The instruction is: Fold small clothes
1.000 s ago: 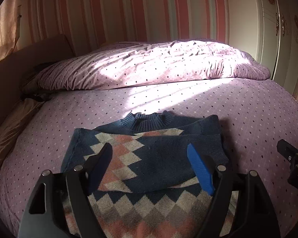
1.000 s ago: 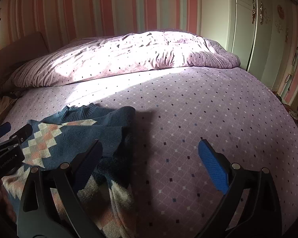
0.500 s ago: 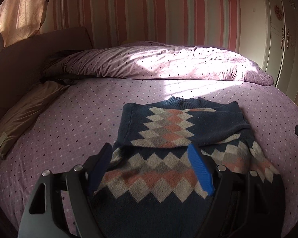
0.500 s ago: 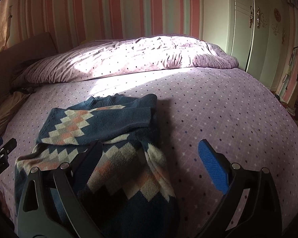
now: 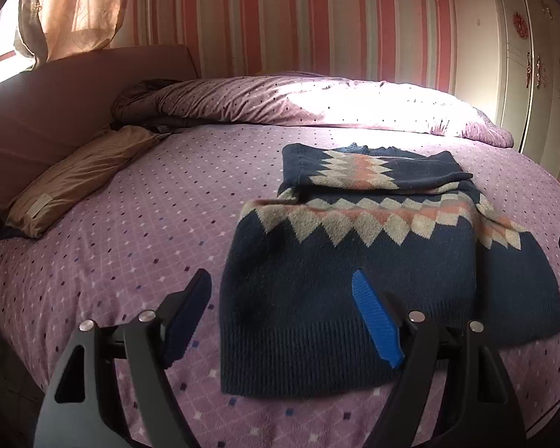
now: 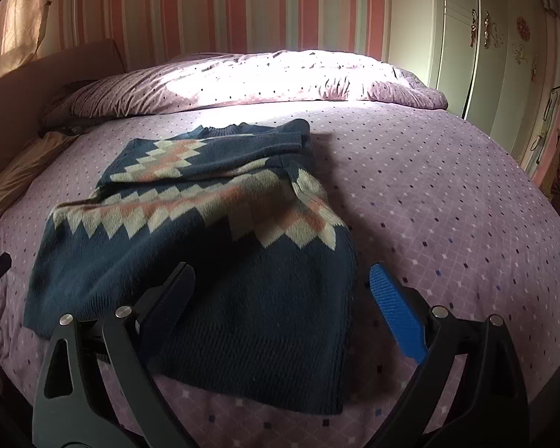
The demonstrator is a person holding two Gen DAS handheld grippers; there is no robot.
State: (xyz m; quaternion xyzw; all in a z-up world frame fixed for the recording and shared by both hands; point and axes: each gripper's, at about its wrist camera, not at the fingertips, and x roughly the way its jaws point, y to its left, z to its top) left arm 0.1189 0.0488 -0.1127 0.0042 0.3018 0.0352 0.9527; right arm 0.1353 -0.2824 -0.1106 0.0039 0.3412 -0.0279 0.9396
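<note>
Sweater [image 5: 373, 261] lies flat on the bed [image 5: 130, 224], its ribbed hem nearest the cameras and its collar end farthest, toward 12 o'clock. The sleeves are already folded across the chest, so a narrow band sits on top of the upper body.

Both tools have pulled back from the collar end to the hem over the last second; earlier they hovered over the chest, and now the whole garment is in view. The left gripper [image 5: 280, 321] hangs spread wide and empty, straddling the hem's corner at its 12 o'clock. The right gripper [image 6: 280, 298] is likewise spread and holds nothing, with the opposite hem corner between its fingers but untouched.

That retreat likely means the sleeve fold is done and the next step is pinching the hem corners to bring the bottom up over the top.

Beyond the sweater, at 12 o'clock, a rumpled duvet [image 5: 317, 104] lies in sunlight; a tan pillow [image 5: 74, 183] sits at 10 o'clock in the left view.
</note>
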